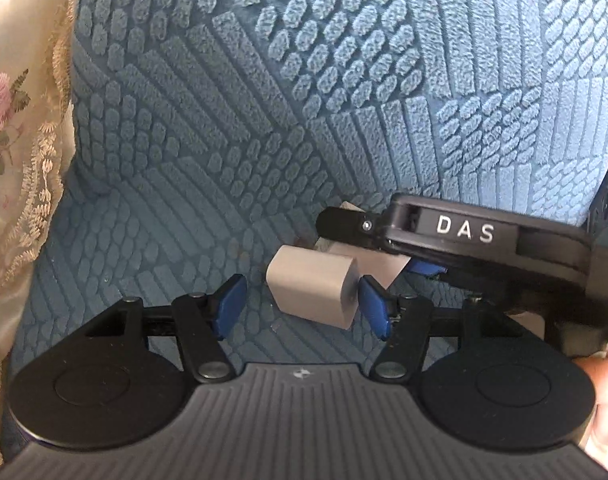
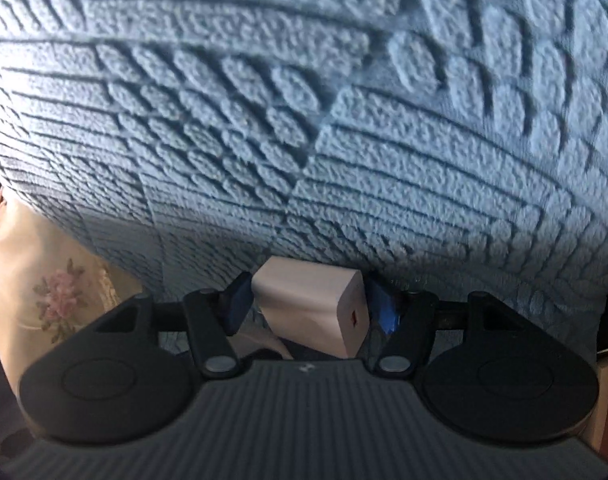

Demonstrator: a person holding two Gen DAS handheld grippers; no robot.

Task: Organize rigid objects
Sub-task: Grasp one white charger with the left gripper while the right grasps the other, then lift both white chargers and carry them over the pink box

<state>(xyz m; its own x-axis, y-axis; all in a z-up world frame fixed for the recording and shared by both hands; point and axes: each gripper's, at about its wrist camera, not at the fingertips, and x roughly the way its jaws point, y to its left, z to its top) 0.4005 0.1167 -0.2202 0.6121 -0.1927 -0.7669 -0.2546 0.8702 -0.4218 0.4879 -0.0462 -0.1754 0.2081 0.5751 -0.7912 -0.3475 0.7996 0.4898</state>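
In the left wrist view a grey block (image 1: 316, 288) lies on the blue textured cushion (image 1: 263, 120), between the blue pads of my left gripper (image 1: 299, 306). The jaws are open; the right pad touches or nearly touches the block, the left pad stands clear of it. My right gripper (image 1: 408, 256) comes in from the right, just behind, closed around a second grey block (image 1: 380, 270). In the right wrist view a pale block (image 2: 316, 304) sits between the pads of my right gripper (image 2: 310, 306), both pads against its sides, close to the cushion (image 2: 304, 120).
A cream lace cloth with pink flowers (image 1: 11, 140) lies along the left edge of the cushion; it also shows at lower left in the right wrist view (image 2: 59, 300). The cushion rises steeply ahead of both grippers. A hand (image 1: 604, 392) holds the tool at right.
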